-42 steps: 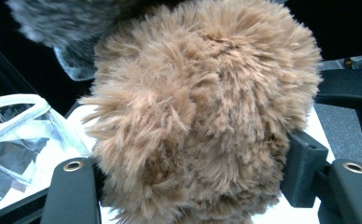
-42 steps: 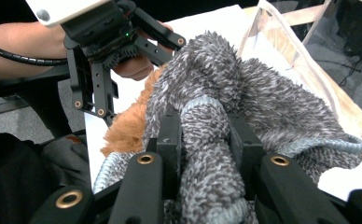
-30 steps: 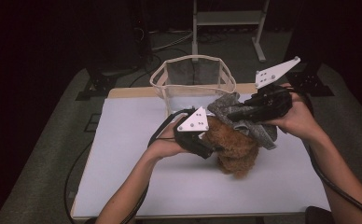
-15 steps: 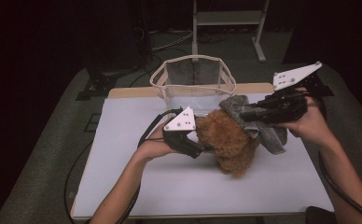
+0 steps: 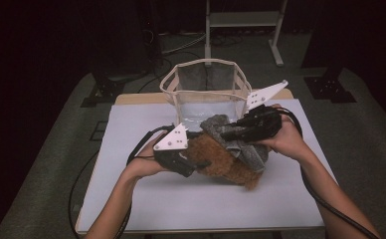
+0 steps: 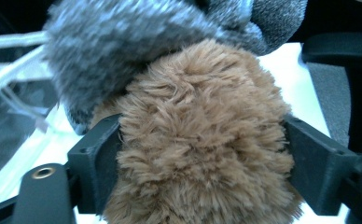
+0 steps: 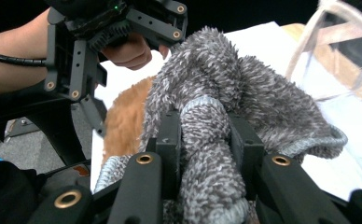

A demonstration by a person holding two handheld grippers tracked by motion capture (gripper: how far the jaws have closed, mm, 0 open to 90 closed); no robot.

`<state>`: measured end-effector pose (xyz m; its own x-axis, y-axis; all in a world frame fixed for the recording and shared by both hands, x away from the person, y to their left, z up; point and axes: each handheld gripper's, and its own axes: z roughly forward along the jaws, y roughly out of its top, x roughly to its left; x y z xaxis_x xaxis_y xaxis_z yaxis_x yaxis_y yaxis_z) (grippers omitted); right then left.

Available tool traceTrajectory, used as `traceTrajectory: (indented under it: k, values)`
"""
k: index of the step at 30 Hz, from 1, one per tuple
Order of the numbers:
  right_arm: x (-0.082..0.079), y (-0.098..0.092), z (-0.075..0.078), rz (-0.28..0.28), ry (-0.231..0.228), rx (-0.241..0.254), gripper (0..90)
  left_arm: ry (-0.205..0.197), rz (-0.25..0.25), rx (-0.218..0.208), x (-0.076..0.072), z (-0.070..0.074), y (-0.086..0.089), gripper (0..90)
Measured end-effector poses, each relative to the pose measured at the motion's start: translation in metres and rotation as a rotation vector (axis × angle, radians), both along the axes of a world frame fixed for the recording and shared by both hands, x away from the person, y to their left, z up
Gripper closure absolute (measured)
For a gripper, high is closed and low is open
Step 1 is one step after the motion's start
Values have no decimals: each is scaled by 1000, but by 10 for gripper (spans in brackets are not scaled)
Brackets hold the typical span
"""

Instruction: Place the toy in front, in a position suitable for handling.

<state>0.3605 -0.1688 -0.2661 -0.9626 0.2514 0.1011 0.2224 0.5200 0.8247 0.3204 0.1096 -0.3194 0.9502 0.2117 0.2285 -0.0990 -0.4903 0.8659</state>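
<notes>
Dark floor and stands ring the white table, where a clear mesh-sided basket stands at the far edge. Just in front of the basket lie 2 soft things: a brown fluffy cloth and, draped over its basket-side end, a grey fuzzy sock. Both look light, limp and compressible, likely to sag when lifted, so pinching a bunched fold seems best. The left gripper clamps the brown pile between wide-set jaws. The right gripper, nearer the basket, pinches the sock's bunched middle.
</notes>
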Motion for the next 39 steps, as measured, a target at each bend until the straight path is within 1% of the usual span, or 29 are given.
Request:
traceTrajectory:
  k: [1,4,5,8,9,10,13,15,16,17,18,19,20,22,24,25,26,27,30,31,34,36,39]
  values:
    - [1,1,-4,-3,1,-8,688,12,13,-7,0,-5,7,205]
    - [5,2,-18,-16,15,-27,688,32,33,-20,-1,-15,18,206]
    - [6,2,-23,-24,26,-30,687,39,38,-22,0,-18,22,206]
    - [8,-2,-39,-34,48,-24,687,60,58,-47,0,-26,34,203]
    - [8,-5,-44,-37,60,-14,687,60,60,-52,-1,-27,36,199]
    - [8,-6,-48,-38,62,-5,687,57,59,-58,-1,-26,37,196]
    - [8,-4,-54,-37,66,8,687,32,47,-75,-6,-20,35,186]
    - [6,4,-58,-21,68,0,686,11,38,-61,-9,-17,31,186]
    - [5,9,-60,-9,66,-7,685,14,30,-55,-9,-16,29,187]
    - [4,13,-61,1,61,-12,684,15,25,-42,-10,-17,27,194]
    - [1,18,-62,14,61,-20,683,13,26,-8,-9,-20,25,225]
    - [-1,22,-63,28,58,-30,683,28,22,30,-8,-26,23,233]
    - [-4,25,-63,38,49,-43,682,41,16,37,-8,-30,23,235]
    - [-7,26,-62,47,34,-50,678,54,15,51,-8,-39,26,251]
    - [-9,20,-61,44,37,-38,674,60,29,75,-8,-47,31,267]
    - [-9,17,-60,44,30,-37,674,60,39,85,-8,-49,33,275]
    - [-10,13,-59,36,35,-29,673,64,50,86,-8,-51,36,275]
    - [-9,8,-58,26,34,-22,673,69,54,78,-8,-53,39,276]
    - [-8,-9,-57,-15,38,3,672,65,65,74,-9,-54,42,278]
    - [-7,-13,-56,-30,36,3,671,64,69,75,-8,-53,42,278]
    - [-5,-26,-55,-67,17,7,671,56,74,84,-9,-52,41,278]
    - [-5,-34,-54,-85,13,15,673,51,73,92,-9,-51,41,278]
    - [-5,-46,-52,-102,22,32,682,60,70,90,-8,-52,41,276]
